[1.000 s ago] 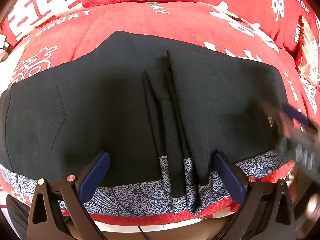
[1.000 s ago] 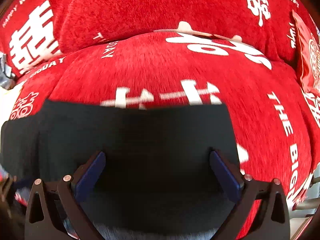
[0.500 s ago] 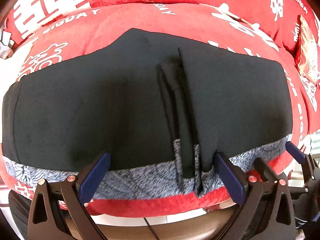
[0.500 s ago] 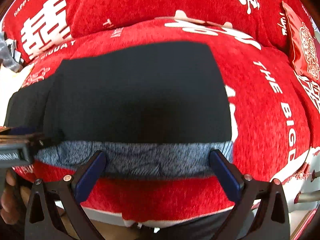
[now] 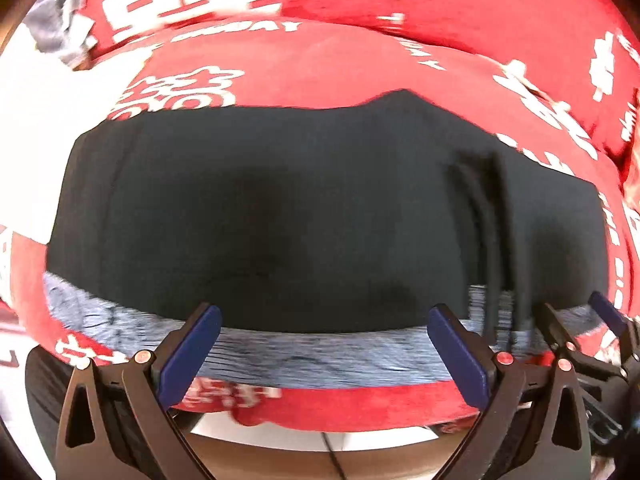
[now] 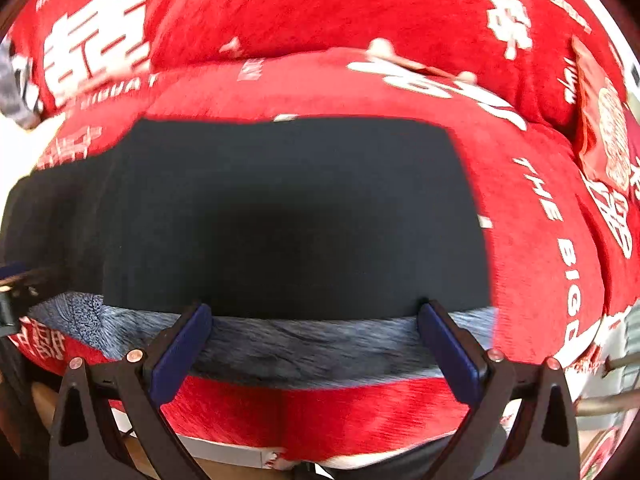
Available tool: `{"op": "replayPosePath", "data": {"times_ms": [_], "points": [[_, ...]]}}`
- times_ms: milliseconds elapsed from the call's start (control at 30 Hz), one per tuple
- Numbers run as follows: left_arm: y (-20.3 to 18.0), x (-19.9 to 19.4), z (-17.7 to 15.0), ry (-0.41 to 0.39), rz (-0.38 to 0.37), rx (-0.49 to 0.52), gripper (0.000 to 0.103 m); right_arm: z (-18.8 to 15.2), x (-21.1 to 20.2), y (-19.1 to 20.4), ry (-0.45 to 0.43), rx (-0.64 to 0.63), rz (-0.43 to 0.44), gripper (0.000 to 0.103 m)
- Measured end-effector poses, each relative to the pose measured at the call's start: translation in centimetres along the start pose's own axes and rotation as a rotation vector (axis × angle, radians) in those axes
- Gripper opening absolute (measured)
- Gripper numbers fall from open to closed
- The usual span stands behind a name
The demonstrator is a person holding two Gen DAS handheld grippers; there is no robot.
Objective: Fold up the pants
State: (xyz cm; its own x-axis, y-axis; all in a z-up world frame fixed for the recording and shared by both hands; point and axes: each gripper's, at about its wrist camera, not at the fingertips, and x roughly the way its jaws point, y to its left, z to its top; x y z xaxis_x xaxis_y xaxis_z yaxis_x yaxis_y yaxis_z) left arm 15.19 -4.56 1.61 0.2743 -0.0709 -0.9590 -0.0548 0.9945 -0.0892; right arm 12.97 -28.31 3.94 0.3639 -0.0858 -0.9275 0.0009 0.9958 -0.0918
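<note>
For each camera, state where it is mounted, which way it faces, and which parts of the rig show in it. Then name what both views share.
Left wrist: sits on the left gripper, looking forward over the black pants on the red blanket; its own open blue fingers show, with the right gripper at the right edge.
Right wrist: sits on the right gripper, facing the pants' right portion; its own open fingers show, with dark hardware at the left edge.
Shared: pants, grey patterned strip, blanket.

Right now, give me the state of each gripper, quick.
Left gripper: open, holding nothing, fingers spread at the near edge of the black pants.
Right gripper: open, holding nothing, fingers spread at the pants' near edge.
</note>
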Motion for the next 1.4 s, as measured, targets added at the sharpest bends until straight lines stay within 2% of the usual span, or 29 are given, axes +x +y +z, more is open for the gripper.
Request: {"op": "replayPosePath", "data": {"times_ms": [67, 167, 267, 400, 533, 600, 733, 967, 1067, 1233, 1400], "points": [[2.1, 0.3, 0.1, 0.003, 0.022, -0.047, 0.103, 0.2, 0.0, 2.1, 0.000, -0.033, 0.040, 0.103], [4.0, 0.4, 0.4, -0.007, 0.028, -0.091, 0.103, 1.0, 0.5, 3.3, -0.026, -0.071, -0.002, 0.103], [5.5, 0.1, 0.7, -0.030, 0.046, -0.095, 0.103, 2.4, 0.9, 2.3, 0.019, -0.008, 0.047, 0.103], [7.2, 0.3, 1.2, -0.049, 0.095, -0.107, 0.103, 4.3, 0.2, 1.9, -0.020, 0.051, 0.067, 0.103], [8.6, 1.3, 1.4, -0.043, 0.129, -0.119, 0.103, 6.3, 2.7, 2.7, 0.029, 0.094, 0.119, 0.103], [9.0, 1.8, 1.4, -0.039, 0.132, -0.113, 0.103, 6.4, 3.6, 2.9, 0.041, 0.126, 0.107, 0.103], [8.9, 2.1, 0.9, -0.049, 0.140, -0.067, 0.103, 5.4, 2.9, 3.5, 0.000, 0.134, 0.068, 0.103], [8.8, 1.9, 0.3, -0.062, 0.125, -0.044, 0.103, 2.2, 0.8, 3.2, 0.009, 0.077, 0.093, 0.103], [9.3, 1.2, 0.1, -0.063, 0.107, -0.042, 0.103, 1.9, -0.5, 4.4, 0.050, 0.016, 0.099, 0.103], [12.6, -0.7, 0.8, -0.117, 0.076, -0.155, 0.103, 3.2, -3.3, 9.5, -0.090, -0.171, 0.089, 0.103], [16.0, 0.5, 3.0, -0.079, 0.082, -0.226, 0.103, 6.6, -1.1, 16.0, -0.077, -0.326, 0.124, 0.103]]}}
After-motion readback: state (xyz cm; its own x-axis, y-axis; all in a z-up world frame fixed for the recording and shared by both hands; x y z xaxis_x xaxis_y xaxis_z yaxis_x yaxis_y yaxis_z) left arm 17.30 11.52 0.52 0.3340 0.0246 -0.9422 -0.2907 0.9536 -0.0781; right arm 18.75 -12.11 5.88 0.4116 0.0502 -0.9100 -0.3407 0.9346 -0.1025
